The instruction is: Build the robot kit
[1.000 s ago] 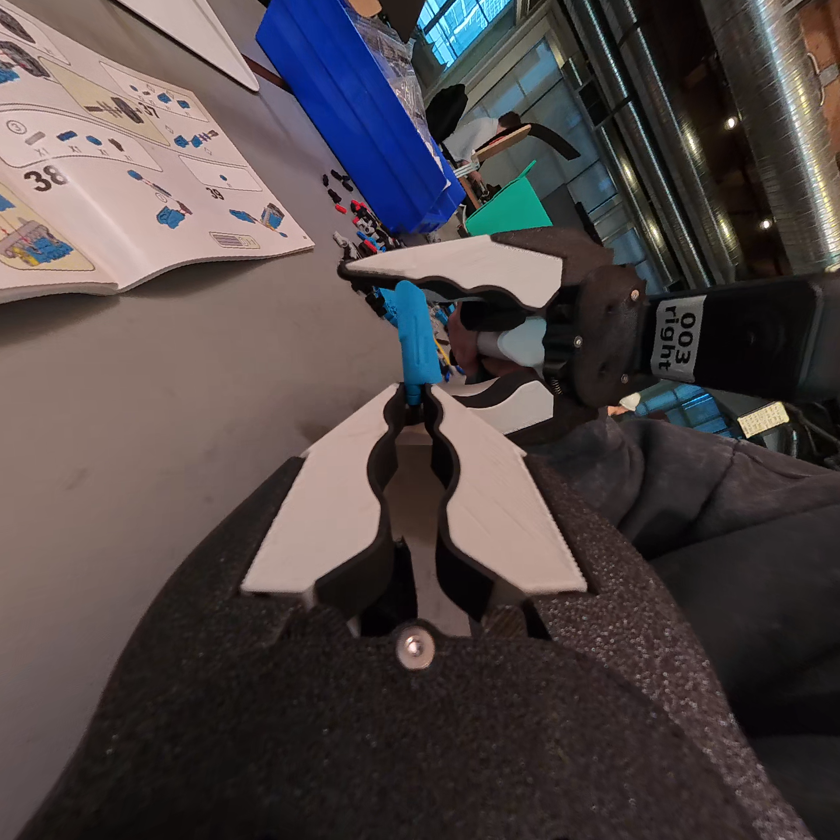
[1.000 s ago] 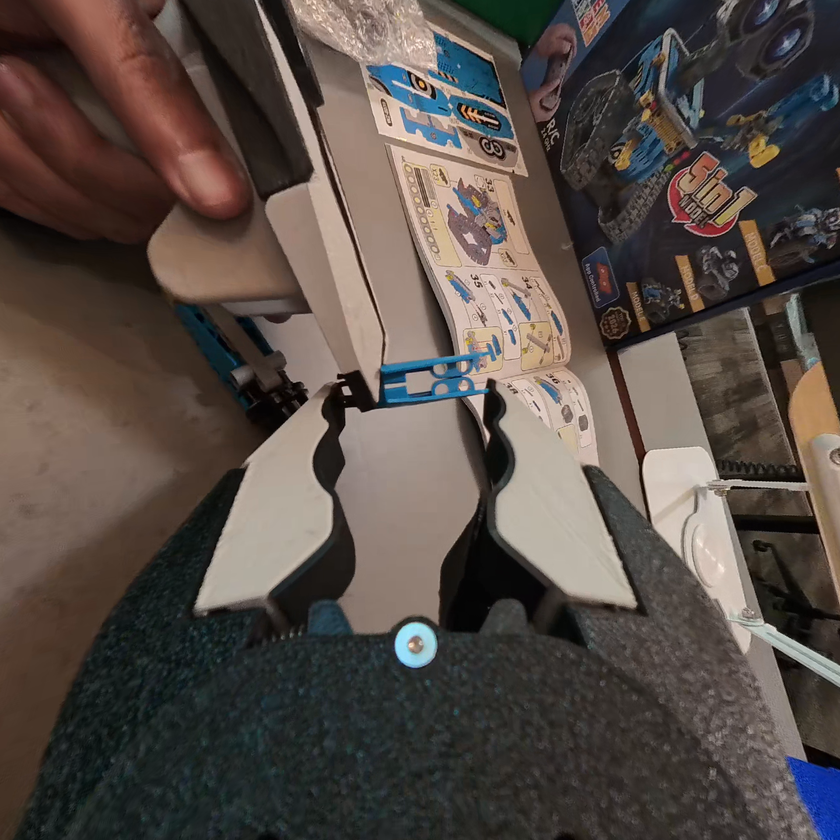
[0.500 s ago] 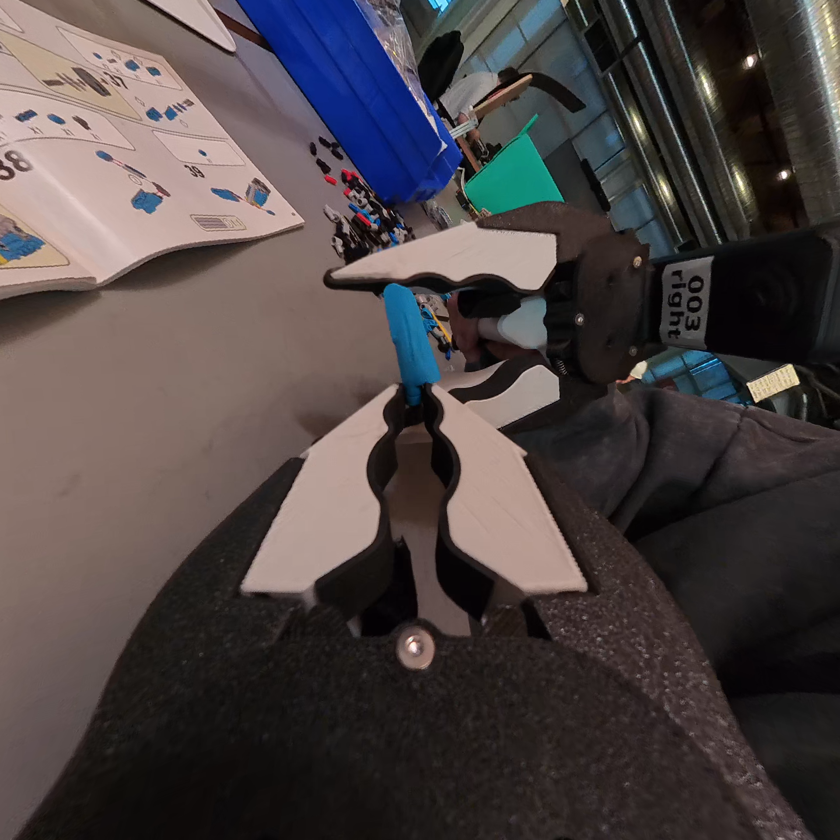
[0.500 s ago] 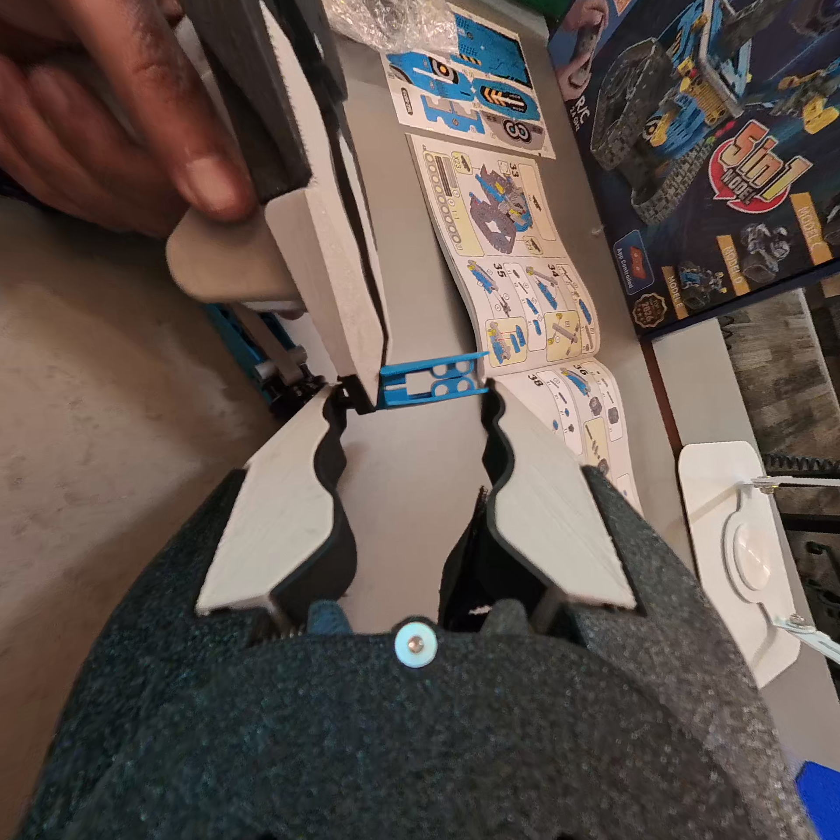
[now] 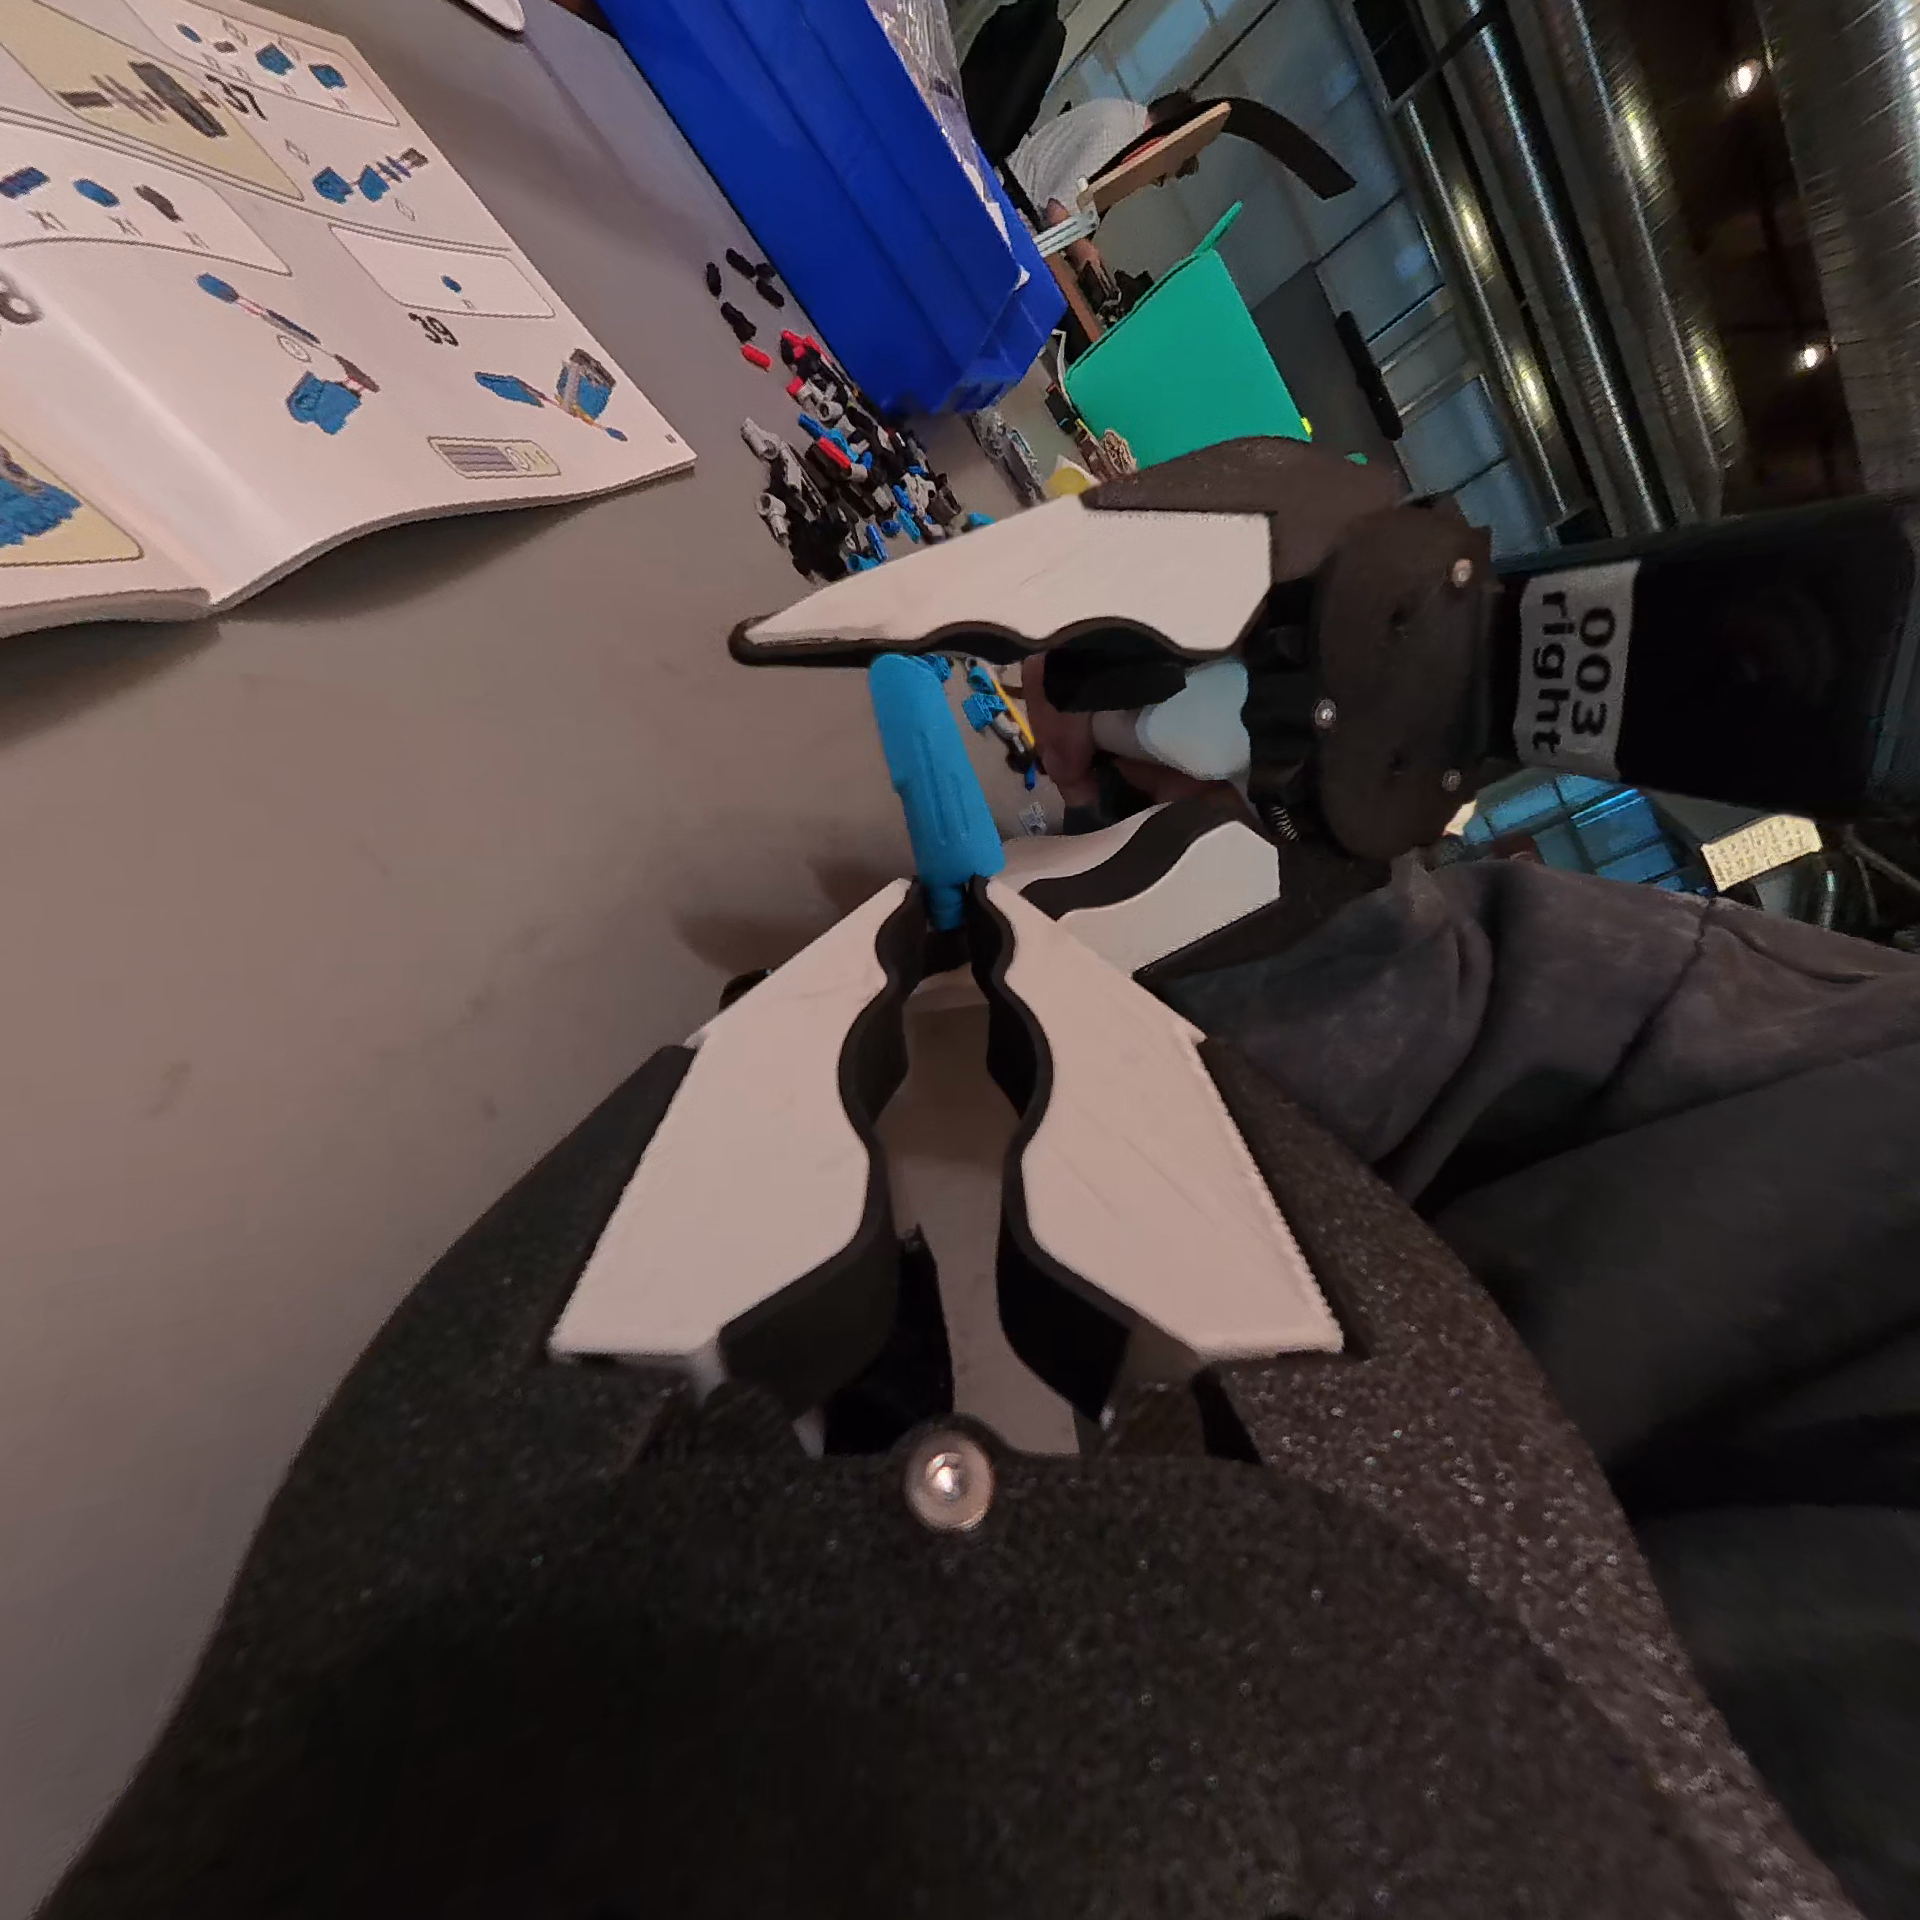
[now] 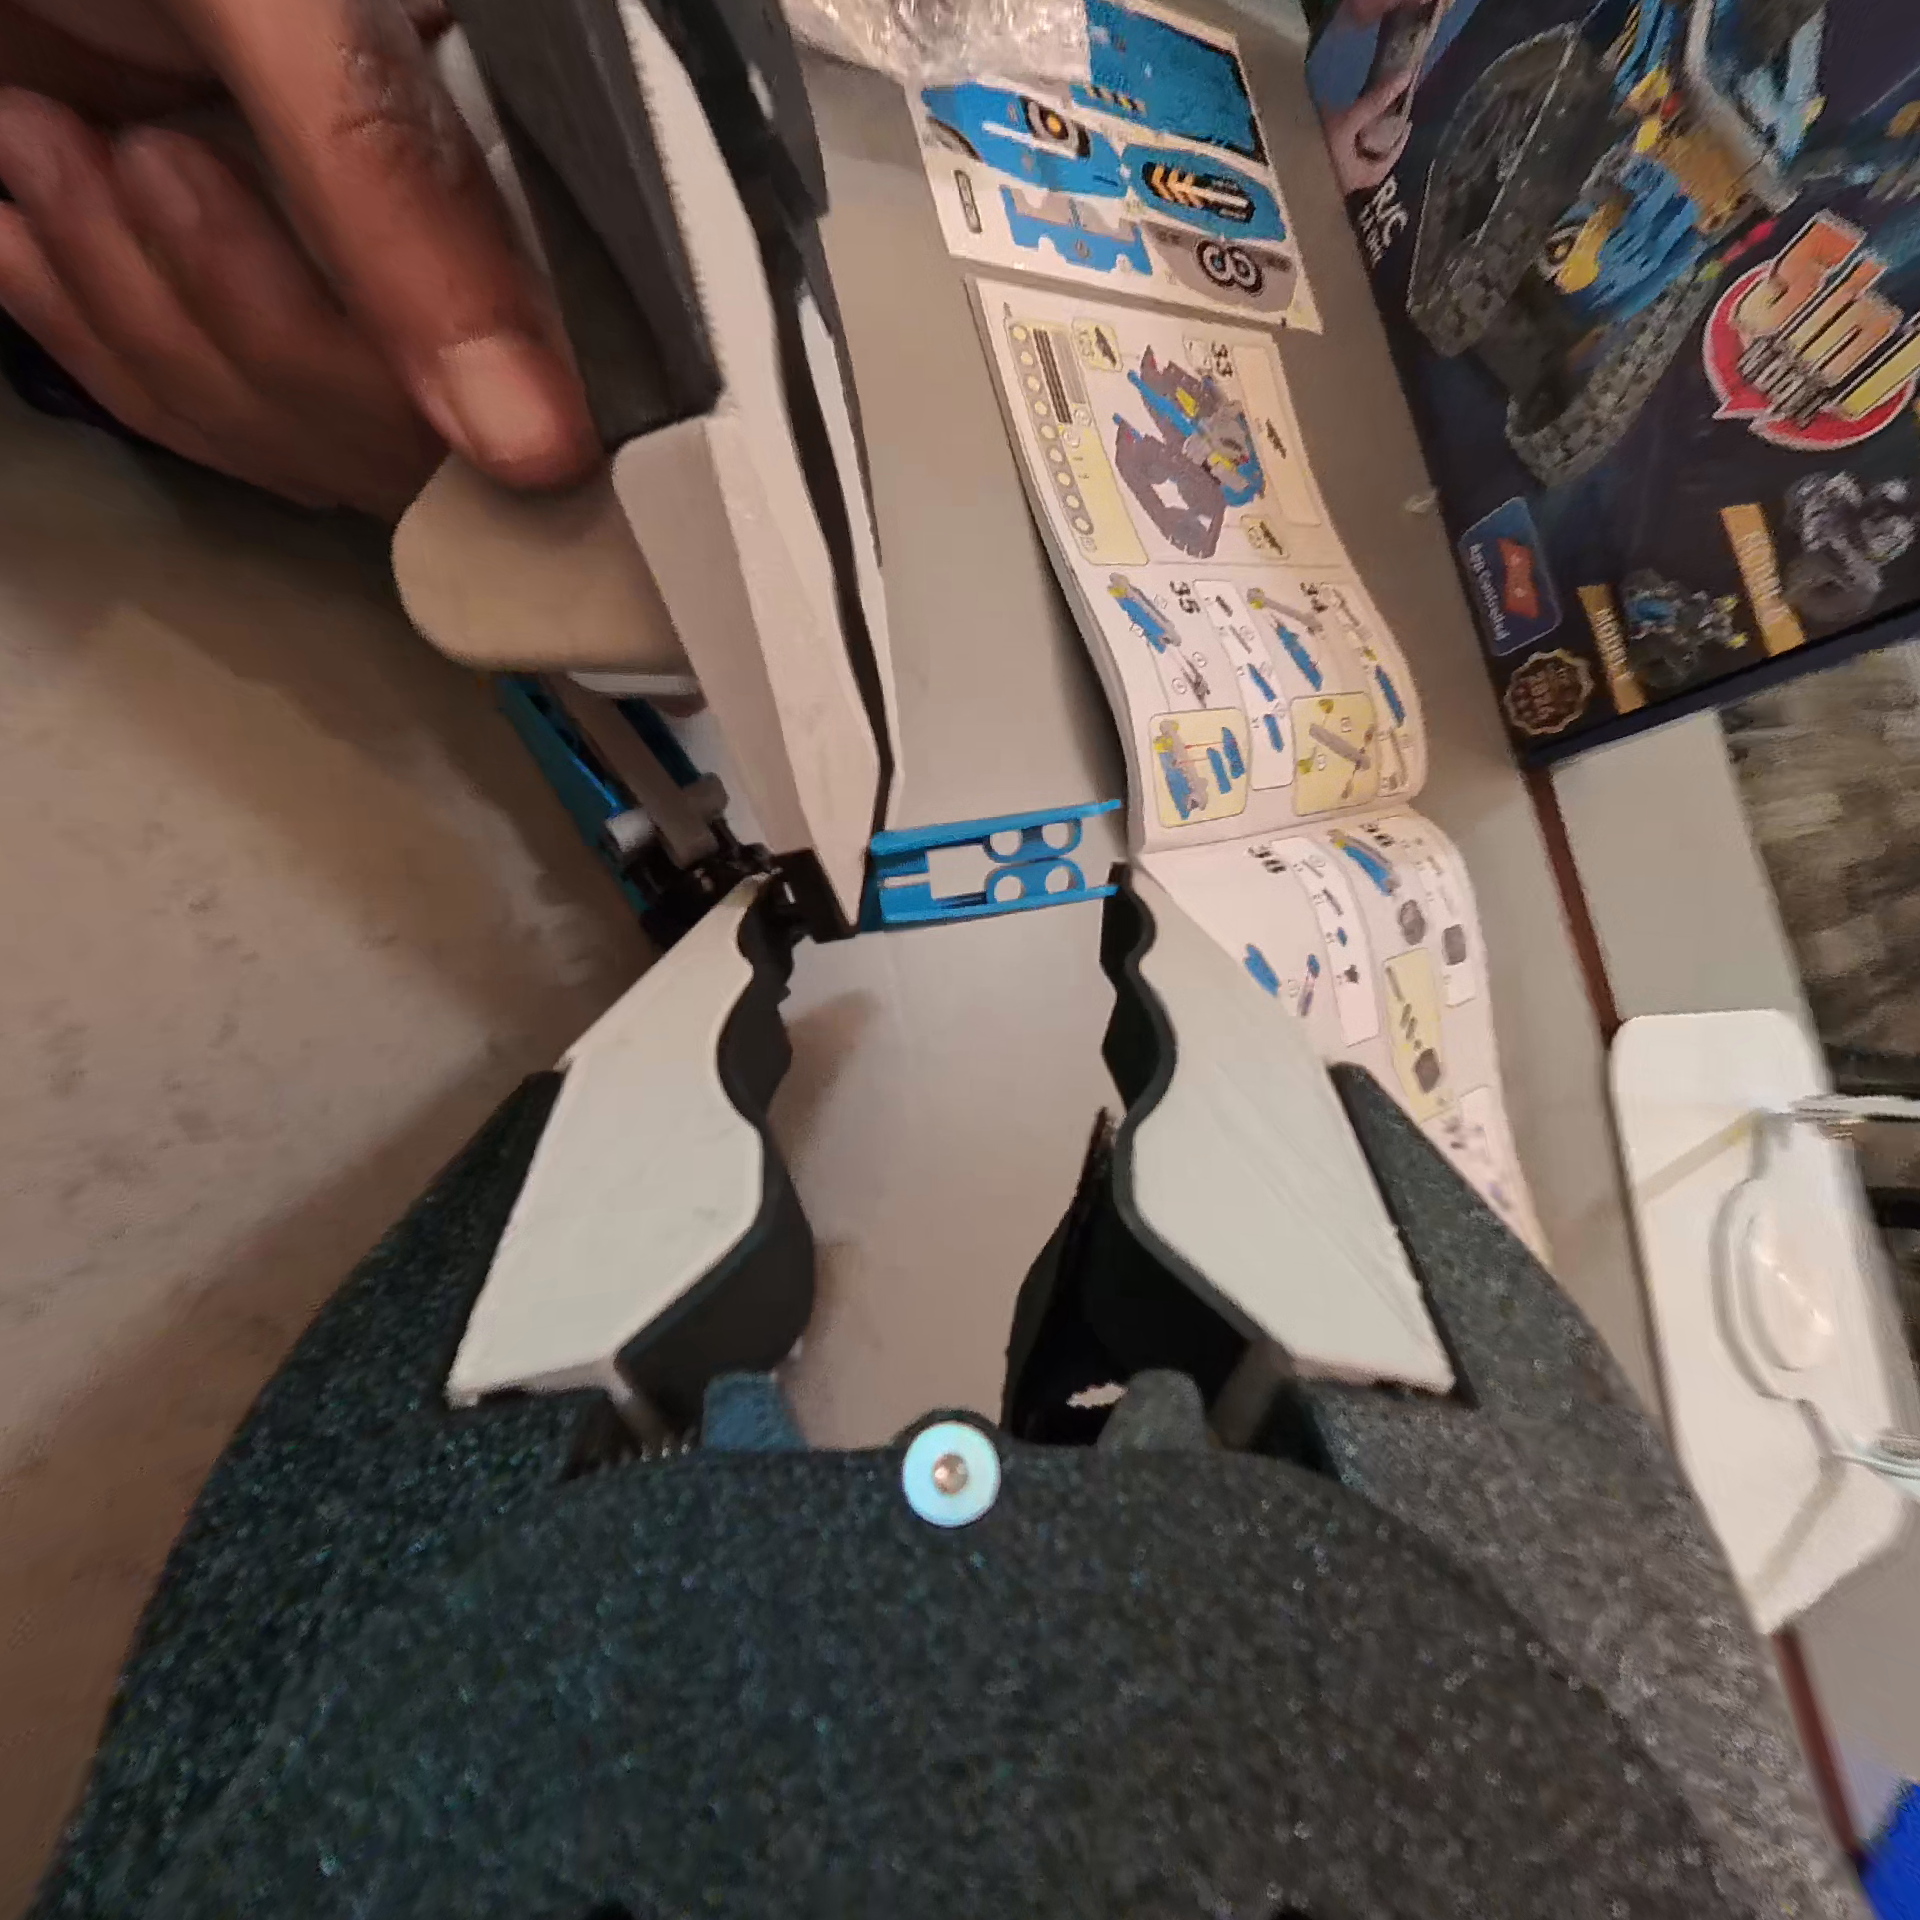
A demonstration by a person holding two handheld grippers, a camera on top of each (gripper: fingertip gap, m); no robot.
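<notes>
Blue building-brick piece (image 5: 935, 779) is being pinched at its lower end by the left gripper (image 5: 948, 914), jaws nearly closed on it, above the grey worktop (image 5: 312, 935). Right gripper (image 6: 940, 914) is standing with jaws wide, straddling the piece. Only the left wrist view is showing the loose parts pile (image 5: 842, 478) and blue bin (image 5: 831, 197); only the right is showing the sticker sheet (image 6: 1122, 187), product box (image 6: 1662, 312) and a hand (image 6: 260, 239). Instruction booklet (image 6: 1299, 727) is lying just beside.
</notes>
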